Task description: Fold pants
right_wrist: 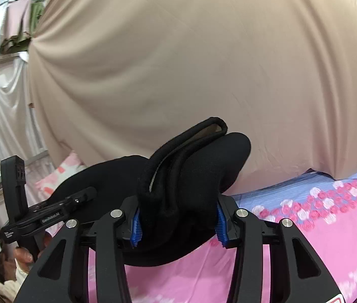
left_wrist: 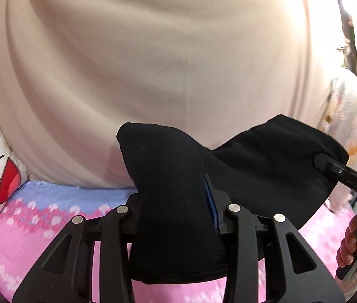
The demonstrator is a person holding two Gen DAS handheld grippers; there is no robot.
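Left gripper (left_wrist: 178, 207) and right gripper (right_wrist: 178, 224), each clamped on bunched black pants (left_wrist: 266, 161). The garment spans between them above a pink floral bedsheet (right_wrist: 317, 247), before a beige curtain (left_wrist: 153, 50).

Plain black knit pants (left_wrist: 173, 176) bunched between the blue ribbed pads (right_wrist: 136, 223) of the black gripper (right_wrist: 178, 224). Under it, pink bedsheet with rose print and lilac band (right_wrist: 317, 217); behind, plain beige draped cloth (right_wrist: 191, 63).

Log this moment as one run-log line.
step: fold pants | left gripper: shut on black pants | right gripper: shut on black pants | pants: lifted above pink floral sheet | backdrop: beige cloth
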